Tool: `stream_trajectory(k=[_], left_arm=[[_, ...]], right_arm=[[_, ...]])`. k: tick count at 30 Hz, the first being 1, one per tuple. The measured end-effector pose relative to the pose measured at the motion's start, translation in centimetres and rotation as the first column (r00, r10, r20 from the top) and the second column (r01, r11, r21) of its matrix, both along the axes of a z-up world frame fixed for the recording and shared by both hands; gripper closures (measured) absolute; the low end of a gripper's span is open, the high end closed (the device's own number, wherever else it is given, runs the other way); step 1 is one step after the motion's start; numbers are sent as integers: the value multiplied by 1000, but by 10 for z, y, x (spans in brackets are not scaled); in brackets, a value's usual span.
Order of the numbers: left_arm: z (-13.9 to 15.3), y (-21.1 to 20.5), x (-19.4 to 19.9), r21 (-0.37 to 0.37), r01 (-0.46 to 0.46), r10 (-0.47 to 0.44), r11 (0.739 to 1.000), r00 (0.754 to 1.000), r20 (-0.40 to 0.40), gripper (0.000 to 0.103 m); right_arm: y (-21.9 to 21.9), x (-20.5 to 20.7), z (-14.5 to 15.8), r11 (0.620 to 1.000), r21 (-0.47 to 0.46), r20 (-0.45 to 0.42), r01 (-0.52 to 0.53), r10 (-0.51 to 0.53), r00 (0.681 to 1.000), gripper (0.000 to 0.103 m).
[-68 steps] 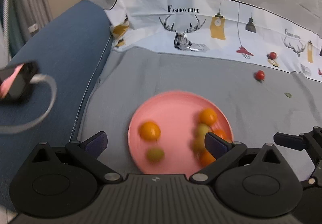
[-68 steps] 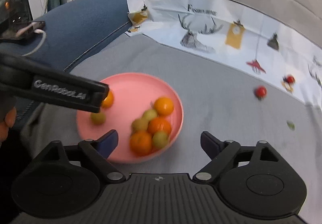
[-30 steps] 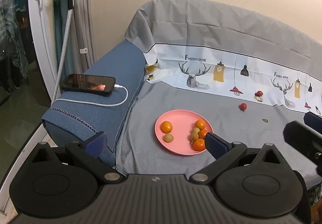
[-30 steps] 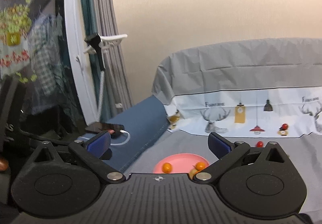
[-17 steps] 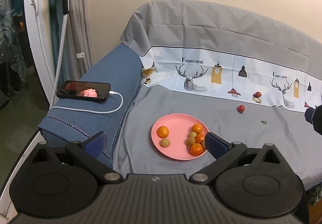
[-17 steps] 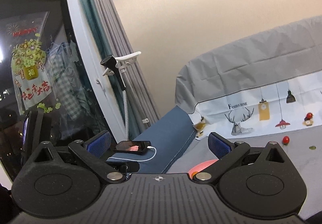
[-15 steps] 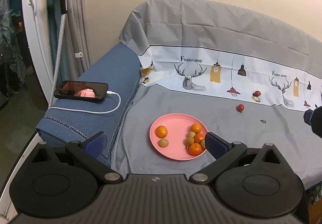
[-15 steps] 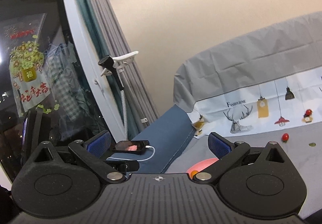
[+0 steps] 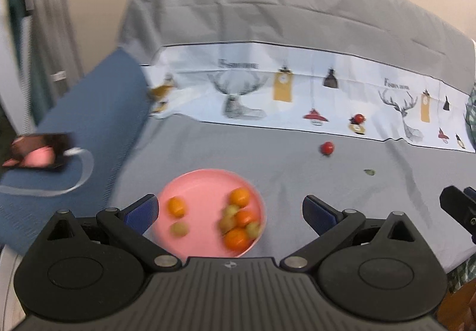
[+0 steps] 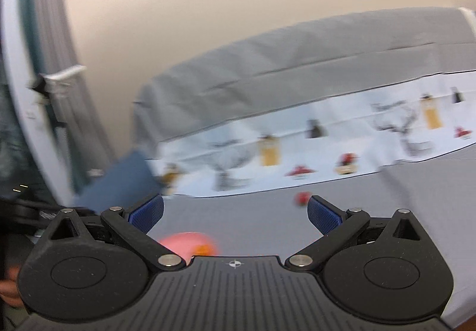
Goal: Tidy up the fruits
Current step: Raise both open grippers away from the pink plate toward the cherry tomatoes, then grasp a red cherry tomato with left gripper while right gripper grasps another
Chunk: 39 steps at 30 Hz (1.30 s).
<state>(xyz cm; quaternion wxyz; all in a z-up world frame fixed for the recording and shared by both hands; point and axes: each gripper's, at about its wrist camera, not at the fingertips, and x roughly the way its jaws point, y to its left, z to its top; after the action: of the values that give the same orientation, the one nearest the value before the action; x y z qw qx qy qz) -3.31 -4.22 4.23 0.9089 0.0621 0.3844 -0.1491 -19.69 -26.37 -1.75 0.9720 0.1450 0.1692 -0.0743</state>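
Grey sofa cover (image 9: 267, 158) fills both views, with a printed white band along the backrest.

Left gripper (image 9: 229, 210): jaws spread wide, nothing held. Directly ahead of and between its fingers lies the pink plate (image 9: 202, 185), carrying orange fruits (image 9: 240, 196) and greenish fruits (image 9: 179, 229), most of them clustered toward the right finger. Farther ahead and to the right, one red fruit (image 9: 327, 147) rests on the cover, well apart from the plate.

Right gripper (image 10: 235, 212): jaws also spread wide and empty. The plate's rim (image 10: 184, 240) shows just beyond its body; the red fruit (image 10: 302, 198) sits just beside its right finger in this view, though blur makes the gap hard to judge.

Risk: the soft cover may let the red fruit roll away under a hurried closing; both views are motion-blurred, so alignment is uncertain.

Change: half a second earlier the left view sat farther back, with the plate smaller; the right view pointed higher, toward the window.
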Motion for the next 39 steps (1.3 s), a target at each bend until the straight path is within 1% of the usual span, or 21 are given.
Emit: stream_trajectory(k=[3, 5, 7, 9, 12, 14, 18, 20, 21, 22, 23, 24, 25, 29, 30, 31, 32, 33, 34, 36, 39], left_arm=[[-24, -57, 40, 8, 46, -46, 999, 999, -11, 0], [-42, -93, 66, -3, 86, -86, 996, 996, -13, 0], [-67, -134, 97, -18, 122, -123, 992, 992, -20, 0], [-95, -171, 124, -25, 137, -138, 990, 990, -28, 0], [-145, -224, 164, 38, 153, -150, 987, 987, -62, 0], [-173, -248, 184, 75, 161, -155, 984, 985, -81, 0], [-217, -271, 221, 86, 147, -137, 985, 984, -115, 0], [-234, -276, 234, 41, 160, -151, 986, 976, -156, 0], [-243, -280, 239, 63, 152, -139, 986, 975, -173, 0], [-244, -281, 235, 65, 155, -147, 986, 981, -123, 0], [-245, -282, 231, 72, 163, -156, 984, 983, -93, 0], [-247, -283, 229, 77, 165, -159, 983, 984, -80, 0], [-248, -281, 228, 71, 161, -156, 984, 985, -72, 0], [-250, -279, 229, 61, 166, -160, 984, 984, -82, 0], [-250, -279, 229, 63, 157, -151, 986, 984, -94, 2], [-247, -279, 227, 62, 152, -146, 986, 985, -95, 17], [-242, -278, 223, 56, 162, -157, 985, 984, -84, 53], [-236, -279, 220, 62, 194, -188, 979, 978, -85, 71], [-231, -280, 217, 73, 211, -204, 975, 974, -99, 70], [-222, -277, 213, 41, 223, -218, 974, 969, -115, 70], [-209, -272, 204, 27, 234, -230, 972, 966, -116, 70]], right_arm=[[-49, 32, -18, 997, -41, -43, 72, -74, 996, 1], [-82, 61, -33, 991, -70, -61, 118, -122, 991, 1], [-117, 96, -51, 982, -104, -75, 159, -167, 983, 1], [-148, 134, -71, 976, -130, -89, 173, -185, 979, 1], [-193, 199, -103, 967, -162, -122, 195, -216, 969, 1], [-221, 243, -129, 965, -169, -157, 200, -227, 961, 1], [-262, 312, -170, 969, -162, -217, 186, -219, 951, 1], [-279, 343, -189, 965, -170, -231, 199, -236, 944, 1], [-286, 356, -196, 961, -178, -234, 214, -252, 939, 1], [-292, 368, -205, 958, -186, -252, 219, -262, 932, 1], [-299, 380, -217, 957, -198, -293, 214, -266, 919, 1], [-301, 388, -227, 952, -226, -316, 204, -270, 910, 1], [-298, 387, -231, 944, -263, -273, 200, -272, 923, 1], [-300, 388, -236, 948, -247, -262, 203, -267, 928, 1], [-299, 388, -237, 947, -250, -262, 203, -268, 927, 3], [-298, 388, -237, 946, -255, -259, 199, -265, 929, 26], [-295, 385, -237, 948, -258, -242, 187, -251, 937, 46], [-292, 384, -233, 952, -260, -226, 164, -225, 948, 61], [-290, 384, -231, 954, -256, -237, 154, -216, 947, 61], [-289, 381, -229, 965, -214, -242, 149, -200, 949, 61], [-285, 372, -218, 970, -184, -254, 159, -203, 946, 61]])
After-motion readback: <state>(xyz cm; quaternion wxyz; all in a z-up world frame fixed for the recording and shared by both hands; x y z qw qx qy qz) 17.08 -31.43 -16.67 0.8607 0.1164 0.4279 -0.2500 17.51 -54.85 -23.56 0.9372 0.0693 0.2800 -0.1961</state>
